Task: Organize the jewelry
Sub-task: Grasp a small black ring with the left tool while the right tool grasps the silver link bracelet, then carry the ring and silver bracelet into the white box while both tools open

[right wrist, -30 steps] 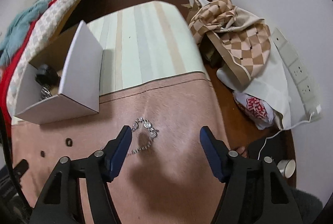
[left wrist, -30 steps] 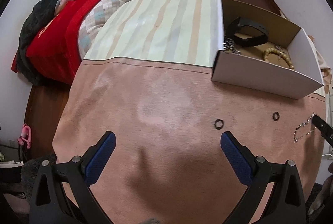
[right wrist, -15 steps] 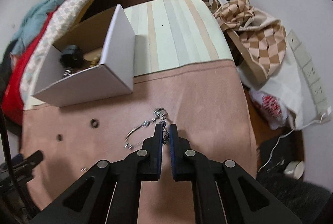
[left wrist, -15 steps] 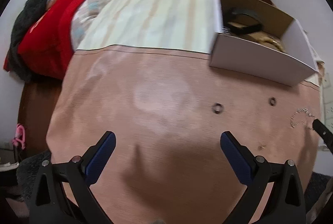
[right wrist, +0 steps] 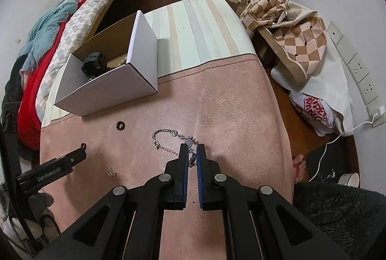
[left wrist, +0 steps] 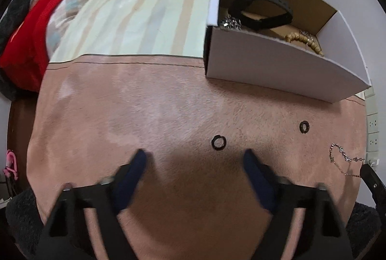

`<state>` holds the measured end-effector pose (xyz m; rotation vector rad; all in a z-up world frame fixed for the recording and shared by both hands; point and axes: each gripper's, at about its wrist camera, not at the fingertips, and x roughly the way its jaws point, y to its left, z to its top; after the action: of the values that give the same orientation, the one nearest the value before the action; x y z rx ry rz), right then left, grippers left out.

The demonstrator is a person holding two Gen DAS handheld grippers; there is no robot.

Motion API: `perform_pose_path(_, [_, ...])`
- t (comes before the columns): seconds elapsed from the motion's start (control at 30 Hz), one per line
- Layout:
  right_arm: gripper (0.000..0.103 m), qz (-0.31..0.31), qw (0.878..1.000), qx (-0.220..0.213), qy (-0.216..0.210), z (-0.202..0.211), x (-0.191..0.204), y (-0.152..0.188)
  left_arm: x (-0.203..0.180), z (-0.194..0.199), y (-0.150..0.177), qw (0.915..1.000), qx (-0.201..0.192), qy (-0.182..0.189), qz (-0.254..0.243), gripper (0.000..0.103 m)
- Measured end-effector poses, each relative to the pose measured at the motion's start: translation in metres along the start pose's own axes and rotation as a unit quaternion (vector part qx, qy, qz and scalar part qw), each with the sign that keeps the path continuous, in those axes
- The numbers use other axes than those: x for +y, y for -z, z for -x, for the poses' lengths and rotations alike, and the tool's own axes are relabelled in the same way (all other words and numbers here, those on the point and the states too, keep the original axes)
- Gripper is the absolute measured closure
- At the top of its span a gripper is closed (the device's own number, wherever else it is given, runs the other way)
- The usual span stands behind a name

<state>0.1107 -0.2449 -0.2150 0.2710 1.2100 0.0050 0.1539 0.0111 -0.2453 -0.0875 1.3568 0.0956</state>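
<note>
With the right tongs (right wrist: 192, 151) clamped on the chain (right wrist: 166, 137), it is best lifted slowly toward the box (right wrist: 108, 88) at ten o'clock; the left tongs (left wrist: 195, 161) are closing, nothing between them, below the ring (left wrist: 218, 142).

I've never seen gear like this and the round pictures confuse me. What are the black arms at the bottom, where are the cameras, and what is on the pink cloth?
There is no robot: a person holds one two-fingered tool in each hand, each with a fisheye camera looking along its fingers. The left tool is closing over bare cloth beside a small dark ring; a second dark ring lies further right. The right tool is shut on a silver chain bracelet. Behind stands a white cardboard box already holding jewelry.
</note>
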Motion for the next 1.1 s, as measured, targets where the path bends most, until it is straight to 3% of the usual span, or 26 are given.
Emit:
perform_pose_path(0.1, [0.096, 0.003, 1.000, 0.003, 0.002, -0.003, 0.003, 0.000, -0.004, 0.003, -0.002, 0.9996, -0.025, 0.004, -0.012, 0.059])
perform_pose_path(0.13, [0.096, 0.005, 1.000, 0.004, 0.003, -0.004, 0.005, 0.000, -0.005, 0.005, -0.003, 0.9994, -0.030, 0.005, -0.017, 0.079])
perform_pose_path(0.17, [0.096, 0.005, 1.000, 0.005, 0.002, -0.004, 0.005, -0.001, -0.007, 0.006, -0.003, 0.9992, -0.032, 0.005, -0.023, 0.092])
perform_pose_path(0.37, [0.096, 0.006, 1.000, 0.000, -0.010, 0.005, 0.009, -0.004, -0.002, 0.016, -0.003, 0.9988, -0.036, 0.027, -0.017, 0.093])
perform_pose_path(0.77, [0.096, 0.010, 0.996, -0.046, -0.080, 0.069, 0.031, -0.028, 0.034, 0.095, -0.003, 0.9937, -0.084, 0.074, 0.012, 0.093])
perform_pose_path(1.1, [0.096, 0.063, 0.985, -0.097, -0.129, 0.127, 0.080, -0.090, 0.018, 0.146, -0.051, 0.9845, -0.133, 0.114, -0.010, 0.093])
